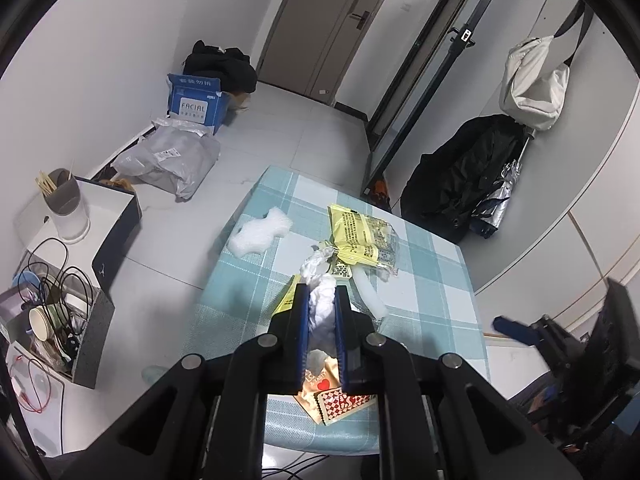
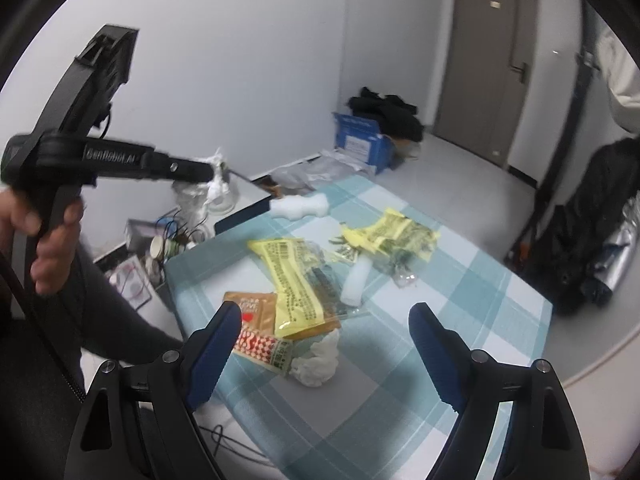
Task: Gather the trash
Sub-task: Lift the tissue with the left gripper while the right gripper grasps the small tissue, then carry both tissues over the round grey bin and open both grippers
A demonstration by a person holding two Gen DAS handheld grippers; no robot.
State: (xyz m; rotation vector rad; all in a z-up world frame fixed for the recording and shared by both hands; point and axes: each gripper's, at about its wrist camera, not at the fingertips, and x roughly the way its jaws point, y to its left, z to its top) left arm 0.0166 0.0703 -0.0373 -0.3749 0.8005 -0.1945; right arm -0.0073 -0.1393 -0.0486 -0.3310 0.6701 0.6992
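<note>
My left gripper (image 1: 321,292) is shut on a crumpled white tissue (image 1: 322,308) and holds it above the checked table (image 1: 432,280); it also shows in the right wrist view (image 2: 214,174), raised left of the table. My right gripper (image 2: 326,312) is open and empty above the table's near edge. Below it lie another crumpled white tissue (image 2: 318,362), a gold and red wrapper (image 2: 260,320) and a yellow packet (image 2: 294,280). Further back lie a second yellow packet (image 2: 394,236), a clear plastic tube (image 2: 356,284) and a white foam piece (image 2: 300,205).
On the floor left of the table stand a dark box with a white cup (image 1: 66,204), a grey bin of cups and cables (image 1: 60,320), a grey parcel bag (image 1: 172,158) and a blue box (image 1: 196,98). A black coat (image 1: 468,176) hangs at right.
</note>
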